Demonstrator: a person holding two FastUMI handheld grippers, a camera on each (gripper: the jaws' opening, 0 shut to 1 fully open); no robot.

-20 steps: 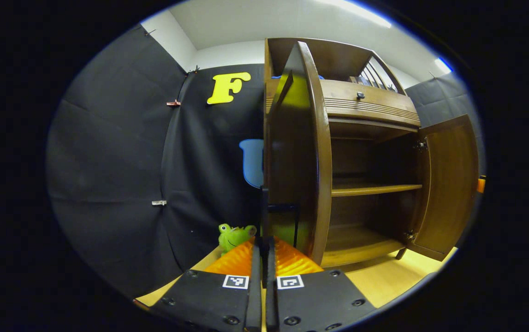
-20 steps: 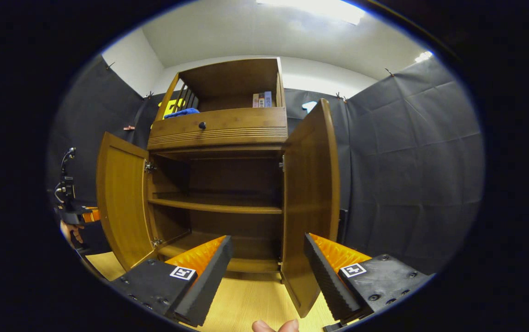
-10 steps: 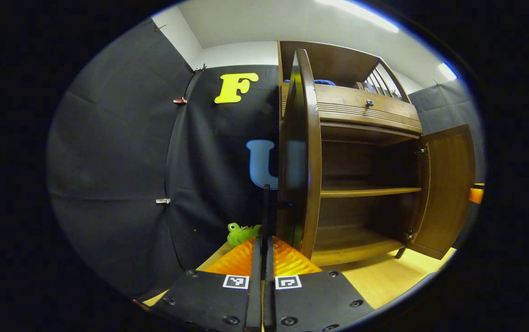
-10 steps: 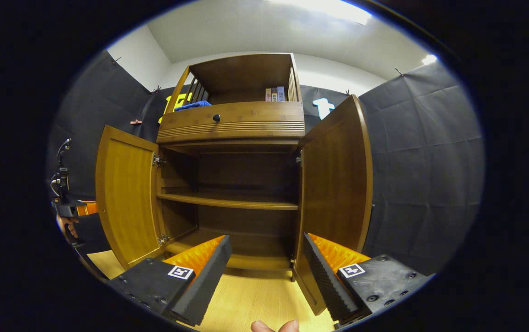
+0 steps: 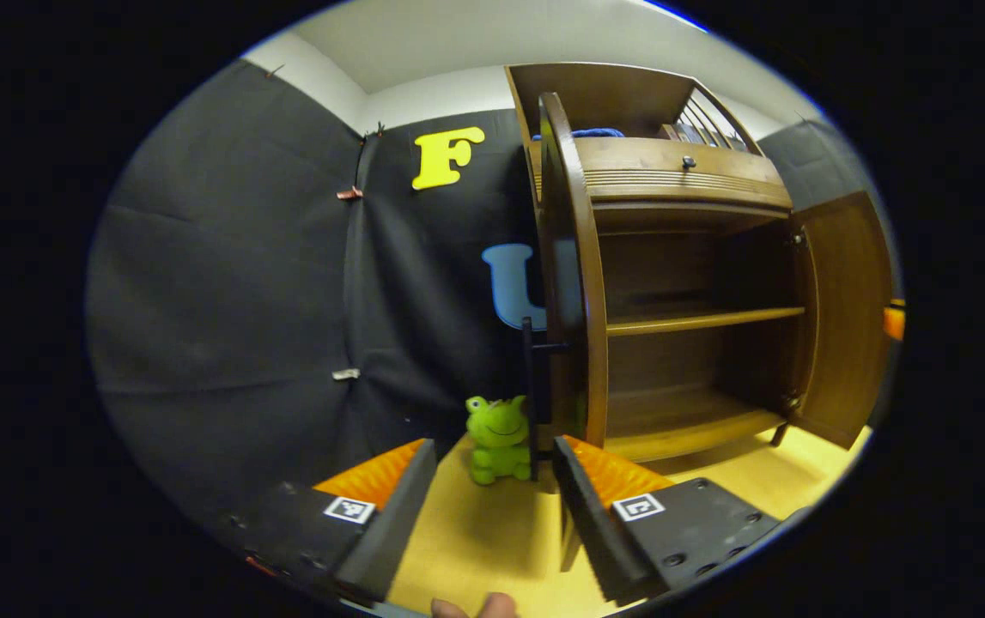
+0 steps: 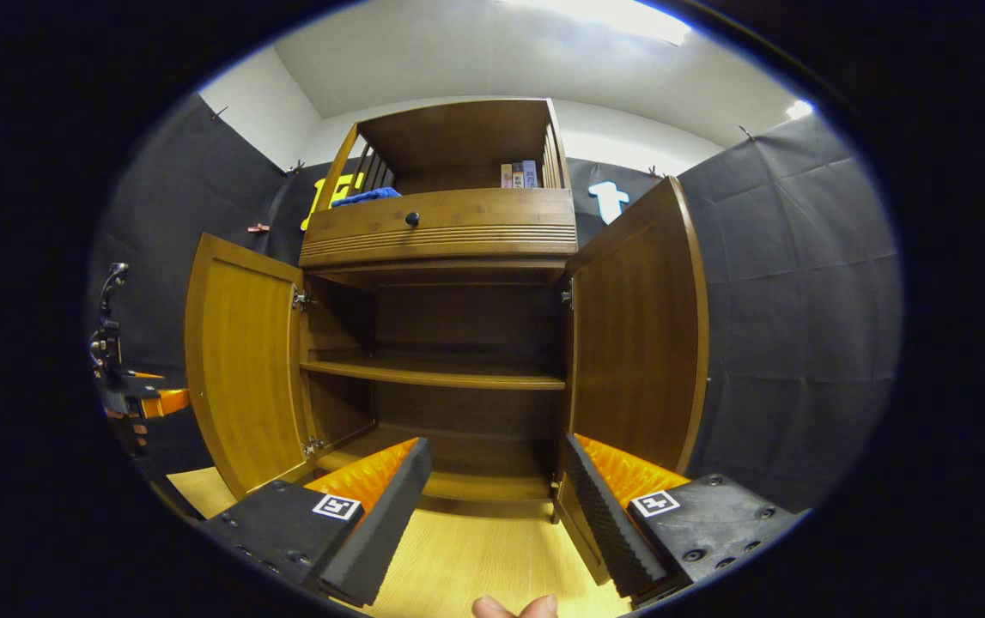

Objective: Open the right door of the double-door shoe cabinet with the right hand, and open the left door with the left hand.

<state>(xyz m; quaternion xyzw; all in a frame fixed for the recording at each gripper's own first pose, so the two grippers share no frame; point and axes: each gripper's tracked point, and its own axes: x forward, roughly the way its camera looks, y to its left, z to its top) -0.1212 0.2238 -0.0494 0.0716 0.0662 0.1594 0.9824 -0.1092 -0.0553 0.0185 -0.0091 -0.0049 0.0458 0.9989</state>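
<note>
Both doors of the shoe cabinet (image 6: 449, 283) stand swung wide, so by my reckoning the opening work is done and this is the letting-go step.

In the left gripper view the left gripper (image 5: 492, 498) has its fingers spread apart with nothing between them. The left door (image 5: 574, 283) rises edge-on at about one o'clock from it, its dark handle (image 5: 535, 378) just beyond the fingers and untouched. A green frog toy (image 5: 499, 438) sits on the pale wooden floor (image 5: 492, 549) near the foot of that door, straight ahead at twelve o'clock.

In the right gripper view the right gripper (image 6: 496, 506) is likewise spread and empty, facing the cabinet's open mouth. The right door (image 6: 642, 335) hangs at two o'clock and the left door at ten o'clock, with the other gripper beyond it at nine.

What remains, I judge, is only to draw both grippers back clear of the doors without knocking them or the toy.

Inside, the middle shelf (image 6: 432, 375) and the bottom board look bare, though the back is dark. Above the drawer (image 6: 440, 227), the open top compartment holds a blue cloth (image 6: 363, 196) at its left and a few upright books (image 6: 519, 174) at its right.
</note>
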